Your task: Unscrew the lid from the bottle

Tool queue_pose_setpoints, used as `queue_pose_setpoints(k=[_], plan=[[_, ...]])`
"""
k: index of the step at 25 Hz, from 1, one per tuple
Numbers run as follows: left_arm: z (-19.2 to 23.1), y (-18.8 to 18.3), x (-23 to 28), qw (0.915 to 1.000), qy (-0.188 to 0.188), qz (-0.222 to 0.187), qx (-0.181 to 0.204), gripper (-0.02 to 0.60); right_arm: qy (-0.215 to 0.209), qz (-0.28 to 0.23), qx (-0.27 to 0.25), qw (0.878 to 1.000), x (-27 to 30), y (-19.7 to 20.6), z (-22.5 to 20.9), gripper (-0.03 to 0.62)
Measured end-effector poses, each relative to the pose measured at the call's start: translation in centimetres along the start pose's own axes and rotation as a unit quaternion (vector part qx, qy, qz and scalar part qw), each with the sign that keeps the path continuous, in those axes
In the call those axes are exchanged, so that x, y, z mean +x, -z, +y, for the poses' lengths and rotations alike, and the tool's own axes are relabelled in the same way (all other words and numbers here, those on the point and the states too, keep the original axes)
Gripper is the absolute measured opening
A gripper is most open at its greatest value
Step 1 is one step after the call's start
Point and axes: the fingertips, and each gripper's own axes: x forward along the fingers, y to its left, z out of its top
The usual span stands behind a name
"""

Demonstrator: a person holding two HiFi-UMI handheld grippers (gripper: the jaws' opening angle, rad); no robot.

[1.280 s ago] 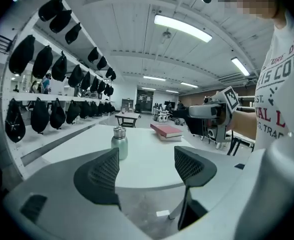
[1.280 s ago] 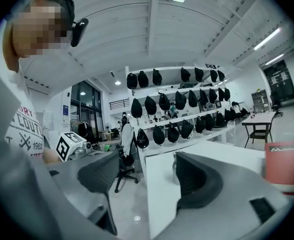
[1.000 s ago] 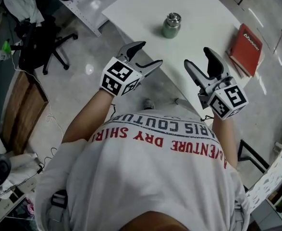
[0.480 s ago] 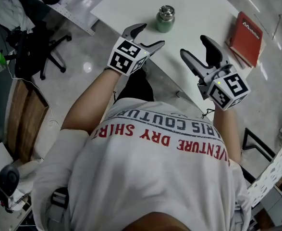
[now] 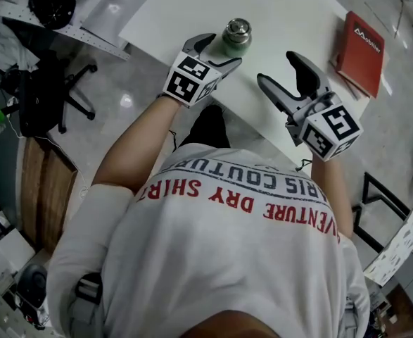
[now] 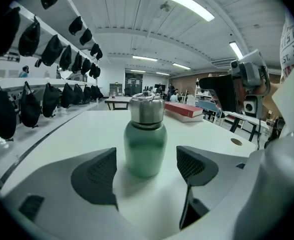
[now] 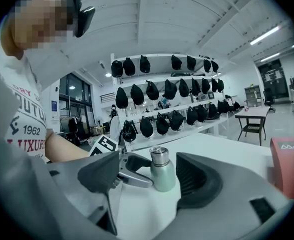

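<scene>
A small green bottle (image 5: 236, 38) with a steel screw lid (image 5: 238, 28) stands upright on the white table (image 5: 290, 13). My left gripper (image 5: 217, 51) is open at the table's near edge, its fingertips just short of the bottle (image 6: 145, 144) and apart from it. In the left gripper view the lid (image 6: 147, 109) sits above the open jaws. My right gripper (image 5: 282, 73) is open too, held to the right of the bottle, which shows farther off between its jaws as a pale green bottle (image 7: 162, 171).
A red book (image 5: 361, 44) lies on the table at the right. An office chair (image 5: 44, 90) stands on the floor to the left. A shelf with dark caps (image 7: 162, 91) runs along the wall beyond the table.
Both grippers have moved forward toward the bottle. The left one has come up to the table edge right by the bottle; both stay open.
</scene>
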Motion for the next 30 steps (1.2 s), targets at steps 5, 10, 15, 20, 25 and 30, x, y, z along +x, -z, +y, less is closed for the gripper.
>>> queue_pose_setpoints(k=[5,10,15,20,25,30], plan=[[0.5,-0.3,1.8,0.9993,0.033,-0.001,0.017,0.371,0.011,0.013,0.013,1.000,1.7,0.5,-1.6,0.334],[0.0,-0.7,3.1,0.9962,0.079,0.003,0.038,0.371,0.017,0.019,0.023,0.999,3.0,0.8,-2.8,0.334],[-0.6,-0.9,3.7,0.9922,0.108,0.004,0.061,0.370,0.014,0.024,0.018,0.999,4.2,0.6,-3.4,0.334],[-0.6,-0.9,3.7,0.9902,0.124,0.000,0.065,0.370,0.007,0.035,0.013,0.999,5.6,1.0,-3.7,0.334],[-0.5,-0.9,3.5,0.9895,0.129,-0.004,0.066,0.370,-0.007,0.047,-0.002,0.999,7.5,1.6,-3.6,0.333],[-0.5,-0.9,3.5,0.9897,0.127,-0.008,0.065,0.370,-0.009,0.061,-0.019,0.998,9.1,2.3,-3.7,0.333]])
